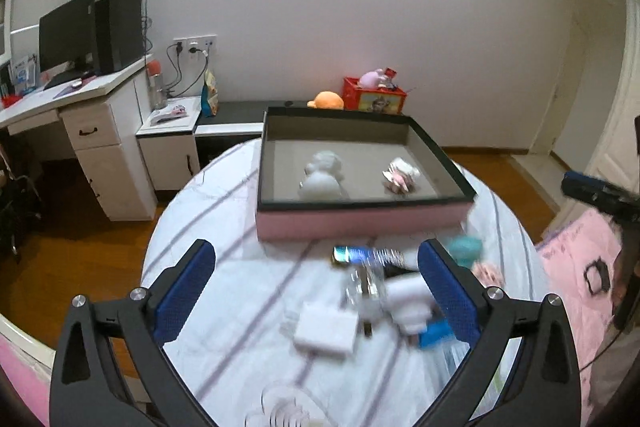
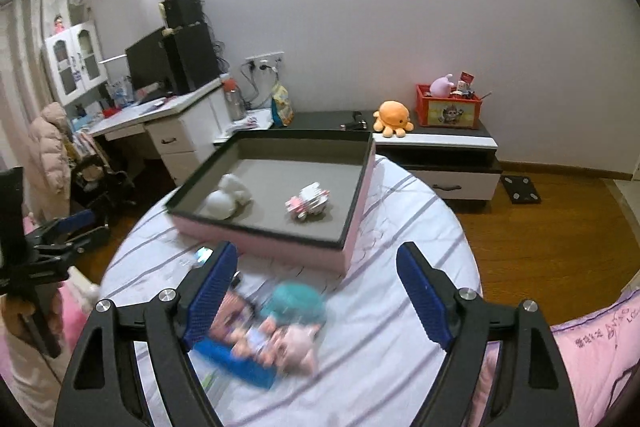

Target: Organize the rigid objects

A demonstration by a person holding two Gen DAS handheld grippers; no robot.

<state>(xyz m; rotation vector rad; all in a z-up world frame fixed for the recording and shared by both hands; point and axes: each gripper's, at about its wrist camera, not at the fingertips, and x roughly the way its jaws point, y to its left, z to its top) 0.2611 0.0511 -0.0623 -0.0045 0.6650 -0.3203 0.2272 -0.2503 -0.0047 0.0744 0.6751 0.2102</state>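
1. The left hand-held gripper [image 1: 316, 287] hangs above the round surface [image 1: 224, 227] with its blue pads spread wide and nothing between them; no pad touches anything.
2. The right hand-held gripper [image 2: 316, 291] is also spread apart and empty, hovering over a blurred heap of toys.
3. A pink tray [image 1: 360, 219] with a dark rim and grey floor stands at the far side of the surface, which is covered by a white cloth with purple stripes.
4. Inside the tray lie two things, well apart: a white figure [image 1: 322, 177] to the left and a small pink-and-white toy [image 1: 400, 175] to the right.
5. In front of the tray, loose on the cloth, the left wrist view shows a blue-labelled tube [image 1: 368, 255], a clear jar [image 1: 366, 287], a white box [image 1: 326, 333] and a white-and-blue item [image 1: 416, 315]; all are blurred.
6. The right wrist view shows a teal toy [image 2: 298, 301], a pale pink figure [image 2: 298, 347] and a blue box [image 2: 236, 361] lying close together, near the tray's front wall but apart from it.
7. Against the wall, an orange plush [image 2: 392, 119] and a red box [image 2: 448, 107] sit on a low cabinet [image 2: 440, 143].
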